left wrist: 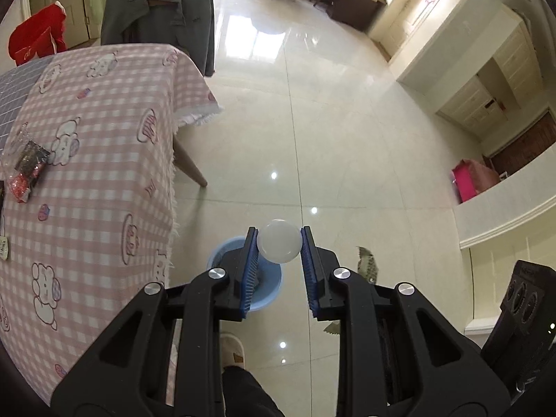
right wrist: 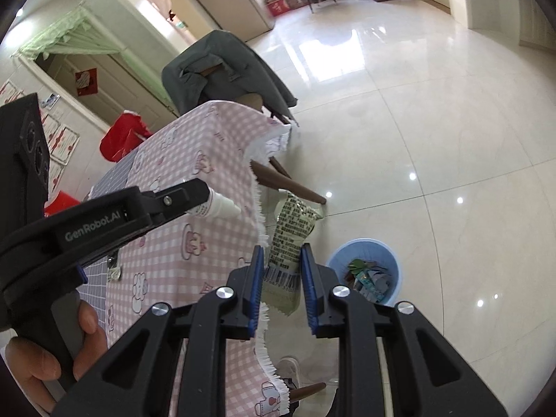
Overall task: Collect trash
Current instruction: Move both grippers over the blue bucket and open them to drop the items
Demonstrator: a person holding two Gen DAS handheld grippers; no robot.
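Note:
My left gripper (left wrist: 279, 241) is shut on a small white bottle (left wrist: 279, 246), seen end-on, held above the floor just right of the blue trash bin (left wrist: 267, 293). From the right wrist view the left gripper (right wrist: 194, 198) holds the same white bottle (right wrist: 219, 205) over the pink table edge. My right gripper (right wrist: 280, 260) is shut on a green snack wrapper (right wrist: 290, 239), held beside the table's corner, left of the blue bin (right wrist: 365, 271), which holds several wrappers.
A table with a pink checked cloth (left wrist: 97, 160) stands at left, with a red and black packet (left wrist: 29, 170) on it. A chair draped with a grey jacket (left wrist: 160, 14) stands behind. A pink bag (left wrist: 469, 180) sits by the right wall. My slippered foot (left wrist: 232, 347) is below.

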